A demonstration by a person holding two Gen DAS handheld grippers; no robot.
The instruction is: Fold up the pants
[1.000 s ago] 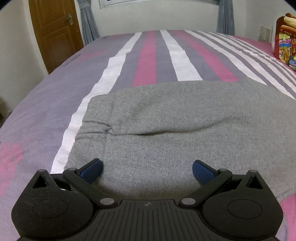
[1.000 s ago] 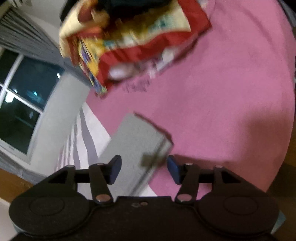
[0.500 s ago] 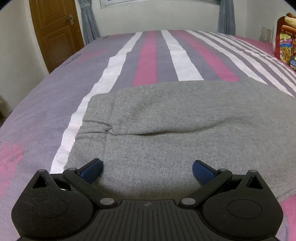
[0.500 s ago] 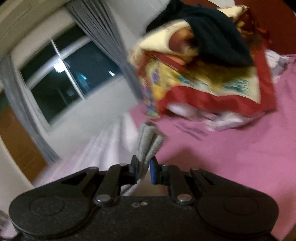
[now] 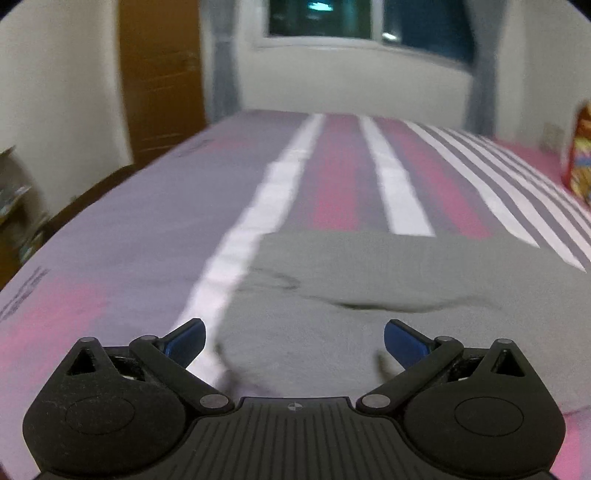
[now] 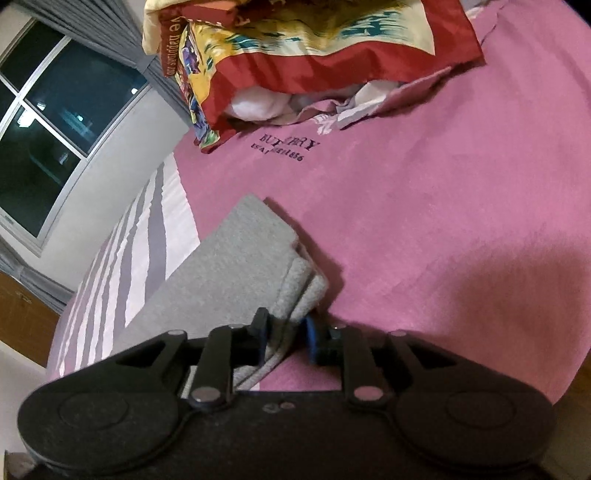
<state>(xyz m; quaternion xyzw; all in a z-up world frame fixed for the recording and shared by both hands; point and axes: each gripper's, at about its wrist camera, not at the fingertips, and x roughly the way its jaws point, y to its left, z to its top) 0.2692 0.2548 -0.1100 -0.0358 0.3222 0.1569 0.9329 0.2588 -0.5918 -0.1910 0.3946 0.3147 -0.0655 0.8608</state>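
Grey pants [image 5: 388, 280] lie folded lengthwise across the striped bed. My left gripper [image 5: 293, 341] is open, its blue pads hovering over the near edge of the waist end, touching nothing. In the right wrist view the leg end of the pants [image 6: 236, 273] lies on the pink part of the sheet. My right gripper [image 6: 284, 338] is shut on the hem edge of the pants, with cloth pinched between the blue pads.
A pile of colourful bedding [image 6: 310, 55] sits beyond the leg end; it also shows at the right edge of the left wrist view [image 5: 578, 162]. A wooden door [image 5: 162, 74] and a window [image 5: 365, 18] stand past the bed. The bed's left edge [image 5: 74, 221] drops off.
My right gripper has closed on the hem of the pants and swung about. My left gripper has tilted up and drawn back, still open.
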